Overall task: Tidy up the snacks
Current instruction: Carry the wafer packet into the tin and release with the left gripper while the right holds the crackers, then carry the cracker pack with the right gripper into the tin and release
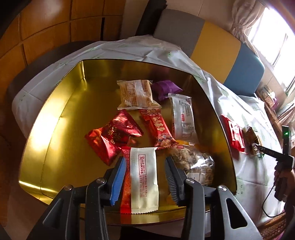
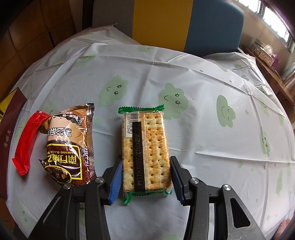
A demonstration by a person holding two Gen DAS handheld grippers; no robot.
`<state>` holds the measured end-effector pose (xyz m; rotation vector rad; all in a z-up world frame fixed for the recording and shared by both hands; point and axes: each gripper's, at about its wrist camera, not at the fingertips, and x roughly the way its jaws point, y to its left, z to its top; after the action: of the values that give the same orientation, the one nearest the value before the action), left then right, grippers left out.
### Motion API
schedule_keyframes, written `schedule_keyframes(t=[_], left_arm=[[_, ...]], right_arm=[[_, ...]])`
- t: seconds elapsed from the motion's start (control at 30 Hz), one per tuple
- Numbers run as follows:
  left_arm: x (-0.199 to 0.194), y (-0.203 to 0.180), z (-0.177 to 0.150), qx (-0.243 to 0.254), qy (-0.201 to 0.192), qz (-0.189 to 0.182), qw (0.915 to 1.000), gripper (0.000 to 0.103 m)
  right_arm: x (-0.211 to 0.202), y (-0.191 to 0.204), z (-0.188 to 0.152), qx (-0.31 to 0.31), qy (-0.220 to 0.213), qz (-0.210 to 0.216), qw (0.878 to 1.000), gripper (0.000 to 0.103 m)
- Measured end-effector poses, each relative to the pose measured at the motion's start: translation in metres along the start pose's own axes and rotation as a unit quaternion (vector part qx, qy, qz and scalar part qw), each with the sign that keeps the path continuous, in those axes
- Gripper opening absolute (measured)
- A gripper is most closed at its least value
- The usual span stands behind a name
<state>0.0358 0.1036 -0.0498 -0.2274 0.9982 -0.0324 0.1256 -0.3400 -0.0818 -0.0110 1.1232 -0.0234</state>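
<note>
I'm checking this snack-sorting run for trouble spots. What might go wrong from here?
1. The cream packet lies between the left gripper's open jaws, overhanging the gold tray's near rim; it may slide out.
2. The right gripper grips only the cracker pack's near end; lifted, it may droop or slip.

A round table (image 2: 202,129) stood under a pale cloth (image 2: 147,61) printed with green smiling clouds. At its far side stood a chair (image 2: 184,22) with a back in grey, yellow and blue panels. Wooden panelling (image 1: 46,27) covered the far left wall. On the far right, daylight poured through a window (image 1: 272,33) hung with a tied cream curtain (image 1: 243,16), above a wooden shelf (image 2: 271,72).
</note>
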Motion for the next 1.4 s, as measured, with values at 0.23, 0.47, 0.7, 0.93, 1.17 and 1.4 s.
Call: schedule_keyframes(t=[0.23,0.47,0.7,0.93,1.17,1.4], left_arm=[[-0.013,-0.009,-0.002,0.016,-0.027,0.035,0.9989,0.044],[-0.028,-0.016,0.0,0.033,-0.054,0.043,0.9971,0.044],[-0.033,-0.017,0.003,0.033,-0.062,0.045,0.9965,0.044],[-0.039,-0.014,0.002,0.032,-0.072,0.051,0.9956,0.044],[-0.04,-0.009,0.002,0.025,-0.074,0.052,0.9956,0.044],[-0.039,-0.004,0.002,0.019,-0.074,0.054,0.9956,0.044]], right_arm=[[-0.002,0.003,-0.003,-0.001,-0.003,-0.004,1.0,0.048],[-0.005,-0.002,-0.006,0.015,0.003,-0.001,1.0,0.048],[-0.007,-0.004,-0.011,0.019,0.008,0.0,1.0,0.048],[-0.008,-0.005,-0.012,0.024,0.021,-0.004,0.999,0.048],[-0.021,-0.022,-0.019,0.082,0.04,0.019,0.996,0.048],[-0.056,-0.021,-0.02,0.117,-0.001,0.07,0.991,0.048]])
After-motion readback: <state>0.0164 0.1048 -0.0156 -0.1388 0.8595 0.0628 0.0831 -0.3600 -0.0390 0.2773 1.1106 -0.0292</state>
